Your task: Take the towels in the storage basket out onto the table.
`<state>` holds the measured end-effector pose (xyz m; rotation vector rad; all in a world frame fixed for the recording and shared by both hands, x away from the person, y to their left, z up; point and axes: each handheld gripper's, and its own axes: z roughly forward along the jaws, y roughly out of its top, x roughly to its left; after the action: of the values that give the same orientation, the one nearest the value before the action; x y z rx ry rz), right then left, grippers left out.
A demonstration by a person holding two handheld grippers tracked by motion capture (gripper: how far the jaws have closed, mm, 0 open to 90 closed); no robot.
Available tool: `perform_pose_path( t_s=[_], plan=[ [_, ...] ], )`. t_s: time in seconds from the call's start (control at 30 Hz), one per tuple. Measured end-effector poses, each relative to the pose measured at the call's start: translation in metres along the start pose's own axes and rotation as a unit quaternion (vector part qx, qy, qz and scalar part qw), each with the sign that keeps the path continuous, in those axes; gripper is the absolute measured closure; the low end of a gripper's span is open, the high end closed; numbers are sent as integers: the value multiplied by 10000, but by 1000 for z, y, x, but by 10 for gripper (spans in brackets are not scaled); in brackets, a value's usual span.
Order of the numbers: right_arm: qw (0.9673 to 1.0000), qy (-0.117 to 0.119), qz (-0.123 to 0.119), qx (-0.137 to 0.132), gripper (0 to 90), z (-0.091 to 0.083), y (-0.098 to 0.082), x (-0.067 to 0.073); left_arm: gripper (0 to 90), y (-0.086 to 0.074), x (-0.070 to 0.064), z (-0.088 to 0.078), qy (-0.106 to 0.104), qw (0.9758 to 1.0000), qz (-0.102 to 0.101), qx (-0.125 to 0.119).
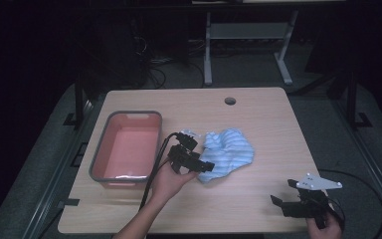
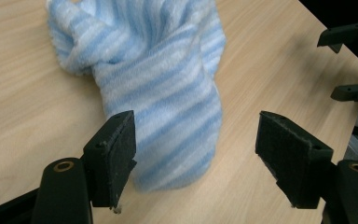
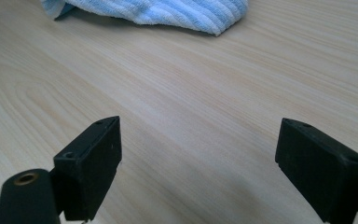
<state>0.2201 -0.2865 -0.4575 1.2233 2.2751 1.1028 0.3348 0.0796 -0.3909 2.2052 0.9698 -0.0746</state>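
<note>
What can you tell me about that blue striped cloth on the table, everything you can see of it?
The cloth is a soft, fluffy-looking towel in light blue and white stripes, lying crumpled in a loose heap near the middle of the wooden table, right of the pink tub. One folded end reaches toward the left tongs, whose open jaws stand around that end; one pad looks to be at its edge, with no grip on it. The right tongs sit apart near the table's front corner.

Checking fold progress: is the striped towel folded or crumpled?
Crumpled. The striped towel lies bunched in loose ridges on the table, beside the pink bin; no flat layers or straight edges.
</note>
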Motion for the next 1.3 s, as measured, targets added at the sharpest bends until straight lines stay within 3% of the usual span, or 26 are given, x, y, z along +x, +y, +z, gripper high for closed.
perform_pose_path(
  t_s=[0.47,0.93,1.13,1.23,1.3],
  plan=[
    [9999,-90,58,46,140,1,-3,-1,287,-27,-2,-8,-76,9999,12,-85],
    [9999,-130,71,51,140,0,-4,-1,286,-54,-12,-11,-211,9997,57,-124],
    [9999,-138,23,56,140,-1,-4,3,282,-68,-11,-15,-132,9997,42,-177],
    [9999,-134,-10,45,140,-2,-3,4,282,-78,-13,-16,89,9996,182,-182],
    [9999,-135,-28,24,140,-3,-3,6,281,-83,-13,-15,80,9995,146,-278]
  ],
)
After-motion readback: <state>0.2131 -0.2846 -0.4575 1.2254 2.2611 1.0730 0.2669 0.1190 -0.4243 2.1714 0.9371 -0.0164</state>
